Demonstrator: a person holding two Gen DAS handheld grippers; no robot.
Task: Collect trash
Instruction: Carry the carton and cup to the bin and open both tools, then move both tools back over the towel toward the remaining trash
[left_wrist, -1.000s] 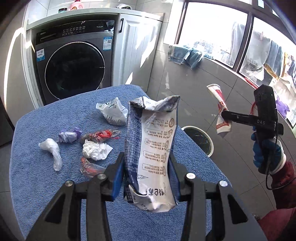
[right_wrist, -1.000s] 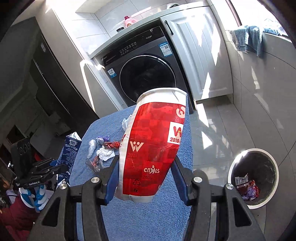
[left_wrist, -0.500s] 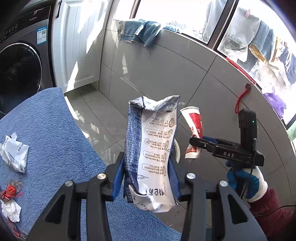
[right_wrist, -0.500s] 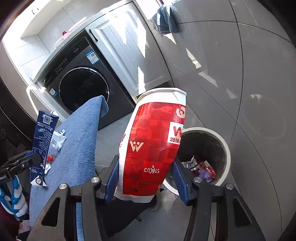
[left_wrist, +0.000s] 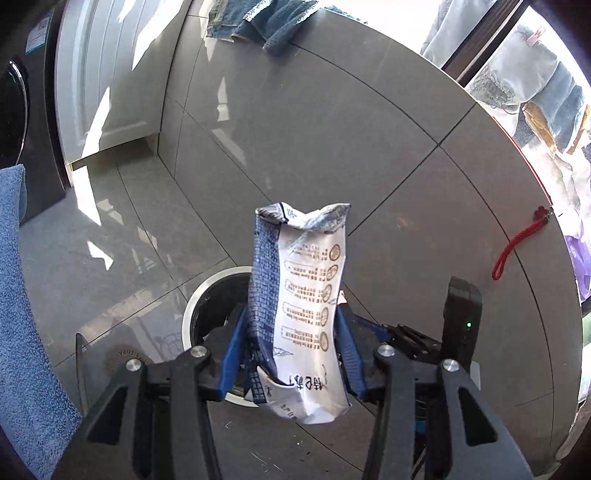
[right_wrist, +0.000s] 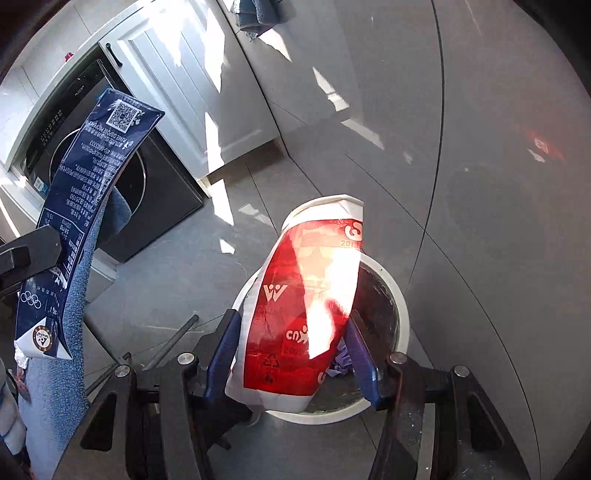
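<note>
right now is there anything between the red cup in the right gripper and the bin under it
Nothing solid: in the right wrist view the red cup hangs in open air above the bin, whose trash lies at the bottom.

Both claws are held out low and forward, side by side, angled down toward the floor. The left claw (left_wrist: 291, 354) is clamped tight, its blue pads (left_wrist: 232, 354) pressing in on the flanks of a carton (left_wrist: 303, 314) that stands upright between them, crumpled end up. The right claw (right_wrist: 295, 354) is likewise pinched closed around a red cup (right_wrist: 306, 314), squashed flat and upright between its pads (right_wrist: 218, 362) (the far one half hidden in glare). From the left view the right claw's black body (left_wrist: 461, 325) shows just beyond the right finger, close alongside. Neither of the person's hands is visible.
</note>
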